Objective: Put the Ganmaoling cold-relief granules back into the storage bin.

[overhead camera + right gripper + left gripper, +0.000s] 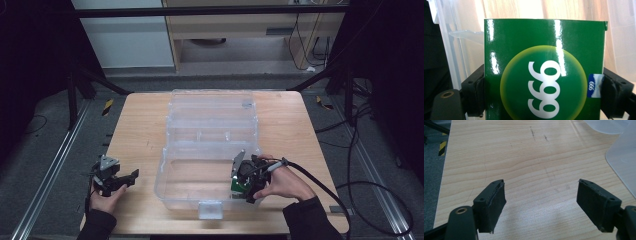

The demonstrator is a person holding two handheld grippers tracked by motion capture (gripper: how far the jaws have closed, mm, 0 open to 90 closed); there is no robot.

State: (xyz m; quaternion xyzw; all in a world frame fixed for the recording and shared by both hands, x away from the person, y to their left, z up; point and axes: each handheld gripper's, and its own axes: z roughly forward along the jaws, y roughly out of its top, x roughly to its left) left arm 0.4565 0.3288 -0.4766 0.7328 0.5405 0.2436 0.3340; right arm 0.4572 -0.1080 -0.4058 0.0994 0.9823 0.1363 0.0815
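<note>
Here the right hand-held gripper (243, 186) clenches a green box (544, 72) inside the clear bin (170, 175), at 5 o'clock on the surface (135, 130). Left hand-held gripper (541, 202) released, empty, at 8 o'clock.

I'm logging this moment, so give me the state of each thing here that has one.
Left claw: open, empty, above the bare table.
Right claw: shut on the green box, inside the bin.
Clear plastic bin: open, lid folded back.
Green box: held upright-faced to the camera.
</note>
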